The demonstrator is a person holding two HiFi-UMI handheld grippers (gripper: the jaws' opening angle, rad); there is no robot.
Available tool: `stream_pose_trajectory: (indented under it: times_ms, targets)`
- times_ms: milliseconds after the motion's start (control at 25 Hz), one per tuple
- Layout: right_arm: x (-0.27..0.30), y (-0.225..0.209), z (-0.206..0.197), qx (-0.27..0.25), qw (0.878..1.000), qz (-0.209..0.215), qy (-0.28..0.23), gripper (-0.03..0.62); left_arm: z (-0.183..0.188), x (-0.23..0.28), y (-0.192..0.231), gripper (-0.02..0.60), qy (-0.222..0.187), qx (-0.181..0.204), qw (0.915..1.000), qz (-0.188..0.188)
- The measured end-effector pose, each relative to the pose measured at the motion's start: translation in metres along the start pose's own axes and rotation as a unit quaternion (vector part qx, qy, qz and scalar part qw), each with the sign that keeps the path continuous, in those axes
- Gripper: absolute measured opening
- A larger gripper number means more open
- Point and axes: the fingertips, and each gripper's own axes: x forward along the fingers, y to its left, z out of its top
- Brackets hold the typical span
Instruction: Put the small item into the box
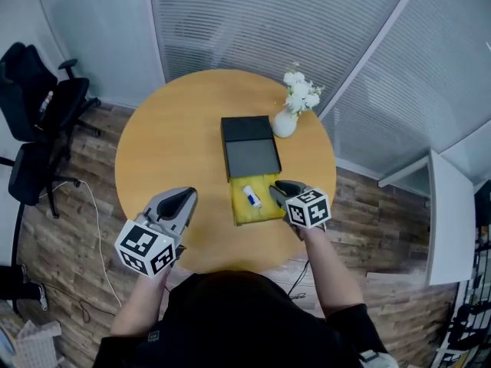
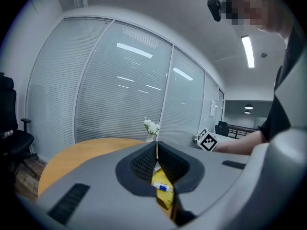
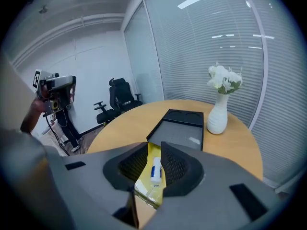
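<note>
Small tube [image 3: 155,169]: on yellow pad [image 3: 144,186], framed btwn right gripper [image 3: 153,145] jaws, part-open, empty. Head view shows us tube lies ahead-left of it, untouched; box [image 1: 252,158] beyond. Left gripper [image 2: 157,145]: closed, empty.

Your round wooden table [image 1: 165,140] carries an open black box [image 1: 249,148] near its middle. Against the box's edge nearest you lies a flat yellow packet [image 1: 265,207]. A white vase of white flowers [image 1: 285,121] stands just beside the box's far right corner.

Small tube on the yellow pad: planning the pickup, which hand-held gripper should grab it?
Right. The right hand-held gripper is beside the tube, jaws apart; the left hand-held gripper is farther, jaws together.
</note>
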Motion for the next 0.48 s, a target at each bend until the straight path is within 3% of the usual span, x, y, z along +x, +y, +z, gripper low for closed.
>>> stream_pose_trajectory:
  times_ms: [280, 480]
  targets:
    - [-0.036, 0.034, 0.039, -0.035, 0.997, -0.018, -0.064, 0.06, 0.017, -0.001, 0.0, 0.018, -0.012, 0.018, 0.9993, -0.029]
    - [-0.074, 0.058, 0.075, -0.058, 0.988, -0.049, -0.134, 0.049, 0.029, -0.006, -0.001, 0.018, -0.028, 0.02, 0.9984, -0.044]
